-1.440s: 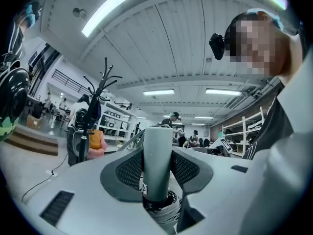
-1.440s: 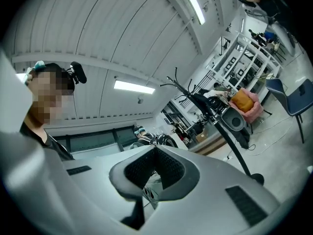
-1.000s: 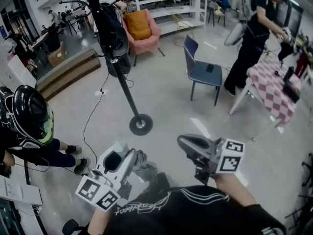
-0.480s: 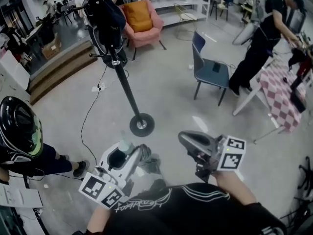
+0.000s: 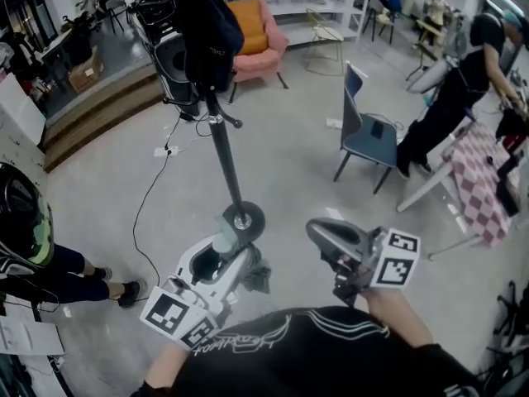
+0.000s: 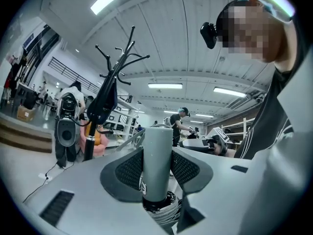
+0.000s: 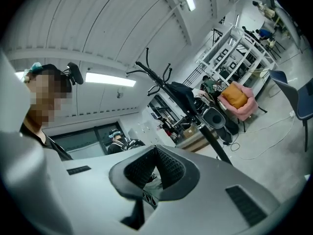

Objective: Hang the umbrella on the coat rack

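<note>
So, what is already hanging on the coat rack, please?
A dark bag or garment hangs on the coat rack and covers its upper pole. In the left gripper view, the top hooks stand bare. Which hook carries it is covered.

**Camera layout.** From the head we look steeply down onto the floor (image 5: 289,164). The left gripper (image 5: 227,251) and right gripper (image 5: 324,236) are nearest the lens, and the coat rack (image 5: 219,135) stands on the floor just beyond them. Each gripper camera rides close behind its own jaws and looks level along them, out across the room and up to the ceiling. The umbrella (image 6: 157,160) stands right before the left lens. We find the coat rack in all three views, and the pink armchair (image 5: 263,44) in the head and right gripper views.
</note>
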Demonstrator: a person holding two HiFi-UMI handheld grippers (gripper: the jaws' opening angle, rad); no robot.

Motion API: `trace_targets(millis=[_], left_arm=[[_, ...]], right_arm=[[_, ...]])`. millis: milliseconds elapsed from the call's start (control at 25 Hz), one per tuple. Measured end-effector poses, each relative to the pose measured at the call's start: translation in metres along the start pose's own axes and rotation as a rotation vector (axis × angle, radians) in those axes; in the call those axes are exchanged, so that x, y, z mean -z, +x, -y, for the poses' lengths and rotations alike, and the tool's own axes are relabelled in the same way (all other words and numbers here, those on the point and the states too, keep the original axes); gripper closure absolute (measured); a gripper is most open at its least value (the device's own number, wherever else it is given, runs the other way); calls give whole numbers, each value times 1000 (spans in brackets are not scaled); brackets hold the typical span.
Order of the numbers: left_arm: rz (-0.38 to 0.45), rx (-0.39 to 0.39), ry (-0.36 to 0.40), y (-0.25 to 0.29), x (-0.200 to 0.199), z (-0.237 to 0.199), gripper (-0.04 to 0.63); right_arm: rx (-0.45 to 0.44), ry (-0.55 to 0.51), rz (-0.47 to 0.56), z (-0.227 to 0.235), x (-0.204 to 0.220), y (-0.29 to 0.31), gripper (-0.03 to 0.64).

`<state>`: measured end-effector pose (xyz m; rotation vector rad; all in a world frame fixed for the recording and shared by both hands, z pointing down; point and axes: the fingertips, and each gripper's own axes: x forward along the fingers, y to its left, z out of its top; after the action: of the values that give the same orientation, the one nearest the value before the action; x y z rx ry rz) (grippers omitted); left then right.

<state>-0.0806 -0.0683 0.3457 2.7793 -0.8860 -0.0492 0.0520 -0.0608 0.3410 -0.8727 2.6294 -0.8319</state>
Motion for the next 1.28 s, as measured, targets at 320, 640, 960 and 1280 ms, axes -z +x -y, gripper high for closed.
trace_targets(millis=[320,640,960,1280], left_arm=[[5,-1,-20,19,-6,-40,436],[11,-68,-32,49,-15,-66,436],[17,-187,-47,72,-26,-96,436],[24,-216,-97,95,-27,-115,436]], right_arm=[[-10,-12,4,15,-10,28,604],[-100,4,-15,50,-33,51,604],[-231,13,-100,76,-64,94,604],[-387,20,-226,86,-68,124,603]])
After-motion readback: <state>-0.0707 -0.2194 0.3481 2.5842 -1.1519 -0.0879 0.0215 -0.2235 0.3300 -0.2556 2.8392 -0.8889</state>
